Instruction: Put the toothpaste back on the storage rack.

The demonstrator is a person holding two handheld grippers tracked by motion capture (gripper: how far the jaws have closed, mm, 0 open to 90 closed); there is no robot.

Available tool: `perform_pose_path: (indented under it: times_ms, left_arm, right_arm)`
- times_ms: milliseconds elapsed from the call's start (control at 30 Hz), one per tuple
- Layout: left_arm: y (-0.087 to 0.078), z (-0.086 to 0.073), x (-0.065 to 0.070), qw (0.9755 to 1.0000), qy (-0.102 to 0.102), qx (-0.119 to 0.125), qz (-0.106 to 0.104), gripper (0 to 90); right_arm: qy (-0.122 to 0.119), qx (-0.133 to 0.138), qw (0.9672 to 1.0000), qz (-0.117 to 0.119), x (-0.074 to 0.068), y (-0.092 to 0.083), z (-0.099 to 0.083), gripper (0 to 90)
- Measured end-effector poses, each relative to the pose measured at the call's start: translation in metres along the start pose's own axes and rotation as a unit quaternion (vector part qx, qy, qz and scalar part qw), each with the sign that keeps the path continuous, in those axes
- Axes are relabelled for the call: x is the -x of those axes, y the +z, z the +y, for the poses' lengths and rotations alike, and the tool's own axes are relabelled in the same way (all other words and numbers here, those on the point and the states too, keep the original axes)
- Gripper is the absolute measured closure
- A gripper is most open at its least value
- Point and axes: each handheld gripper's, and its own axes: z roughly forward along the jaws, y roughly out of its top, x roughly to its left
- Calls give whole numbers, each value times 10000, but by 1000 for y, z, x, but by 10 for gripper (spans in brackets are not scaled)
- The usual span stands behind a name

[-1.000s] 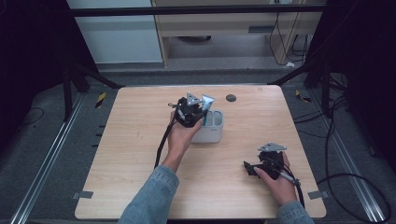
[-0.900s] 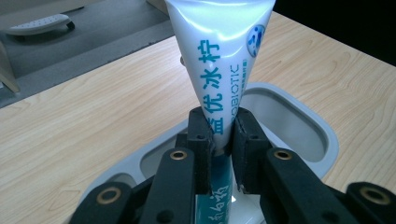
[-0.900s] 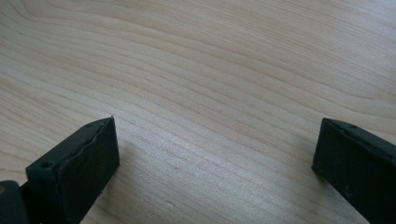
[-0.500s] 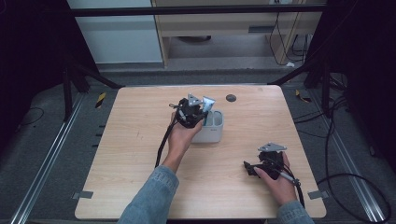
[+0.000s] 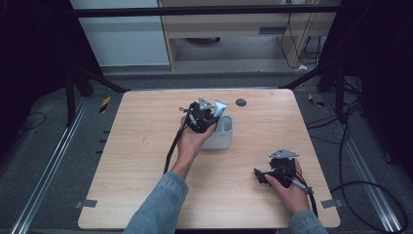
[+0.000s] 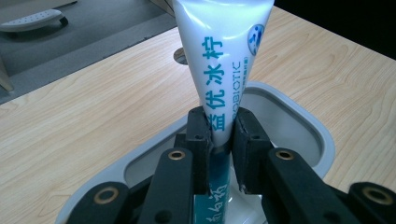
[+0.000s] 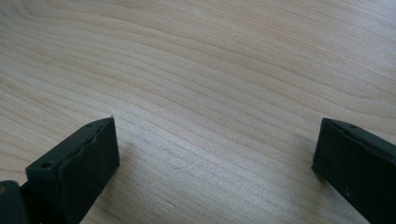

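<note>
A white toothpaste tube [image 6: 224, 56] with teal lettering stands upright in my left gripper [image 6: 219, 135], whose jaws are shut on its lower part. The tube's lower end reaches down into a white rounded-rectangle holder [image 6: 299, 116]. In the high view the left gripper [image 5: 214, 113] is over the back of that holder [image 5: 221, 140] at the table's middle, and the tube's flat end [image 5: 220, 107] sticks up beside it. My right gripper [image 5: 260, 176] rests low at the table's front right. Its jaws [image 7: 215, 149] stand wide open over bare wood.
A small dark round disc [image 5: 240, 102] lies on the light wooden table [image 5: 146, 146] behind the holder. The left gripper's black cable [image 5: 171, 151] trails along the forearm. Dark frame legs and floor cables surround the table.
</note>
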Motion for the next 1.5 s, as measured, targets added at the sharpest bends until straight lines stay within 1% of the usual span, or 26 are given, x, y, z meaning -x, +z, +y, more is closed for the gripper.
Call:
perform_pose_path:
  times_ms: [100,533,667,833,1000,1133,1233,1267,1400,1500]
  left_arm:
    - [1,0,2,10000,25,-16,4,780]
    - [-1,-1,1,10000,-47,12,-17,773]
    - [-3,0,1,10000,2,13,-15,759]
    - [-8,1,1,10000,16,74,0,746]
    - [-14,1,2,9999,79,129,-1,710]
    - [-20,2,2,9997,128,175,73,666]
    - [-23,3,4,9996,200,179,79,639]
    - [-24,3,4,9995,253,168,97,625]
    - [-26,3,5,9994,287,177,119,565]
    - [-28,4,5,9993,315,178,129,488]
  right_arm:
    - [0,0,10000,-2,0,0,0,6]
    - [0,0,10000,-2,0,0,0,6]
    - [0,0,10000,-1,0,0,0,6]
    - [-1,0,10000,-1,0,0,0,6]
    - [-2,1,10000,-1,0,0,0,6]
    - [0,-1,10000,-2,0,0,0,6]
    - [0,-1,10000,-2,0,0,0,6]
    - [0,-1,10000,-1,0,0,0,6]
    - [0,-1,10000,-1,0,0,0,6]
    - [-1,-1,10000,-1,0,0,0,6]
